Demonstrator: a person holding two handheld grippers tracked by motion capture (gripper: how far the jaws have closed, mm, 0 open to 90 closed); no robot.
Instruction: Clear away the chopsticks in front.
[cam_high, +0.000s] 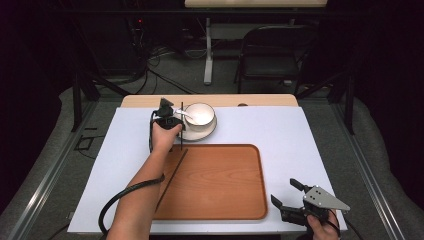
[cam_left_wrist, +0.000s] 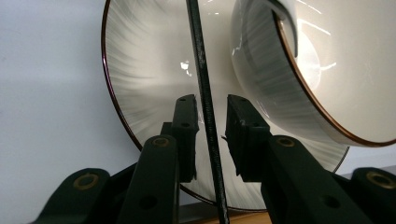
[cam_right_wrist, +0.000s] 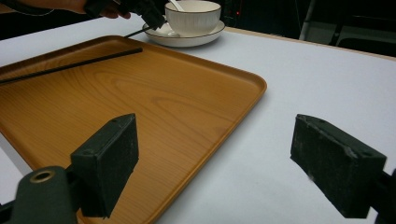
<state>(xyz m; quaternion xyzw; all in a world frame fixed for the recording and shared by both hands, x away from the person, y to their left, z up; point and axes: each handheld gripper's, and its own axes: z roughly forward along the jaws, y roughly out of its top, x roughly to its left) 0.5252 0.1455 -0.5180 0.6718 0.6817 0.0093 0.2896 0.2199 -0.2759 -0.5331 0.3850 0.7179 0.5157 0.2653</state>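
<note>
Chopstick (cam_left_wrist: 205, 112), thin and black, stands between the left gripper's (cam_high: 169, 119) narrowly parted jaws, over a ribbed white saucer (cam_left_wrist: 140, 70) holding a gold-rimmed bowl (cam_high: 200, 114) with a spoon (cam_high: 183, 115). Whether the pads pinch it is unclear. A second chopstick (cam_high: 172, 172) lies on the rounded wooden tray (cam_high: 220, 182). The right gripper (cam_high: 287, 197), wide open and empty, hovers near the tray's corner.

A thin black chopstick (cam_left_wrist: 206, 116) stands across the white saucer (cam_left_wrist: 140, 70).
</note>
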